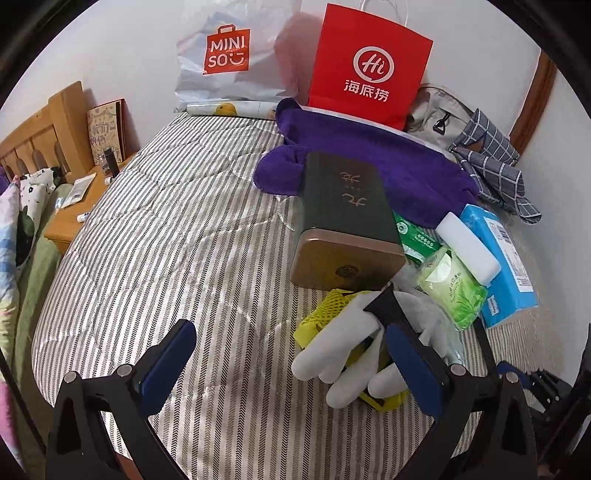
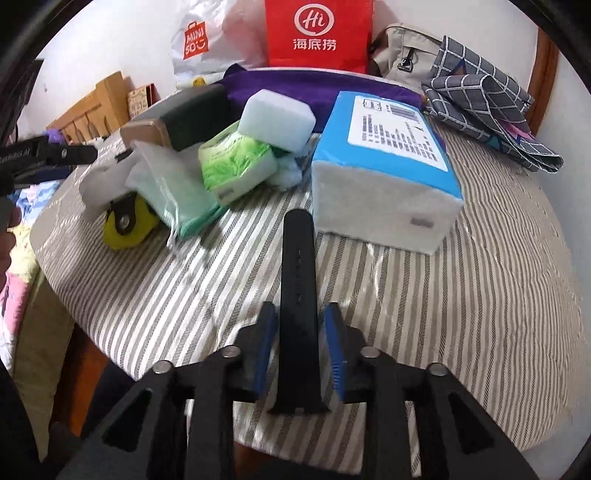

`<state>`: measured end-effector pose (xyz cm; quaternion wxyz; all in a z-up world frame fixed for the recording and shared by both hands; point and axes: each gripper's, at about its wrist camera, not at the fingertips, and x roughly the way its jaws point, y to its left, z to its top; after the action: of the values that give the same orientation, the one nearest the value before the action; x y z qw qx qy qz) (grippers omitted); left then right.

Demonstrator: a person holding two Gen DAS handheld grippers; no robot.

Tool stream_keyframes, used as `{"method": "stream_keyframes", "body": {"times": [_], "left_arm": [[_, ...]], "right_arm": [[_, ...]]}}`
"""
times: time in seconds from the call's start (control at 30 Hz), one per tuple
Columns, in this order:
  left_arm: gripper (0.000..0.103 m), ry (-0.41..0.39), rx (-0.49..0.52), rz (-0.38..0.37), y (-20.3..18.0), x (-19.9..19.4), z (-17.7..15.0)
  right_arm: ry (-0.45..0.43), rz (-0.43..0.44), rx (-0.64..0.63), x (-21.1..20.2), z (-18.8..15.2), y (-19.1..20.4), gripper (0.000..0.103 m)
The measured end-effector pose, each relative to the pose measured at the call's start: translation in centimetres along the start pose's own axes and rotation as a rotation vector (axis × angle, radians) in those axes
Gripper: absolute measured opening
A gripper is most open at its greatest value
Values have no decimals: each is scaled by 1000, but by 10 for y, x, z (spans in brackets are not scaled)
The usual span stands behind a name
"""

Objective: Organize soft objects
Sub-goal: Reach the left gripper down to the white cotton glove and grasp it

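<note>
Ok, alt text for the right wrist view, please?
The right tongs grip a black strap over a striped bedcover. Beyond lie a blue tissue pack, green wipes, a white sponge and a red bag.

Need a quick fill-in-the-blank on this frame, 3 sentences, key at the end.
1. The right gripper is shut on a ______ strap.
2. The left gripper is ______, with nothing between its fingers.
3. The white sponge block rests on a tissue pack printed in ______.

Missing words: black; open; green
</note>
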<state>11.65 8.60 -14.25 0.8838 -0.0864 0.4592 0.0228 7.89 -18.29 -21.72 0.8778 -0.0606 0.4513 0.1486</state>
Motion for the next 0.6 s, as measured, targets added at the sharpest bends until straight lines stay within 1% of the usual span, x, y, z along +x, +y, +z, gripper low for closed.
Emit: {"method": "stream_keyframes", "body": {"times": [0.1, 0.17, 0.2, 0.23, 0.37, 0.47, 0.6], "left_arm": [[103, -1, -3, -1, -1, -1, 2], [103, -6, 0, -7, -3, -3, 3], [103, -10, 4, -10, -4, -4, 4], [103, -12, 8, -12, -5, -5, 5], [103, -13, 34, 2, -12, -6, 10], [103, -7, 46, 9, -15, -7, 9], [103, 6, 52, 33, -14, -7, 3]], "right_arm": [[-19, 10, 2, 4, 4, -1, 33], [-31, 6, -10, 6, 6, 1, 31], [-35, 10, -14, 6, 7, 1, 23], [-37, 23, -18, 6, 7, 2, 20], [-33, 43, -7, 4, 11, 2, 20], [-56, 75, -7, -7, 13, 4, 20], [-99, 81, -16, -24, 16, 4, 20]]}}
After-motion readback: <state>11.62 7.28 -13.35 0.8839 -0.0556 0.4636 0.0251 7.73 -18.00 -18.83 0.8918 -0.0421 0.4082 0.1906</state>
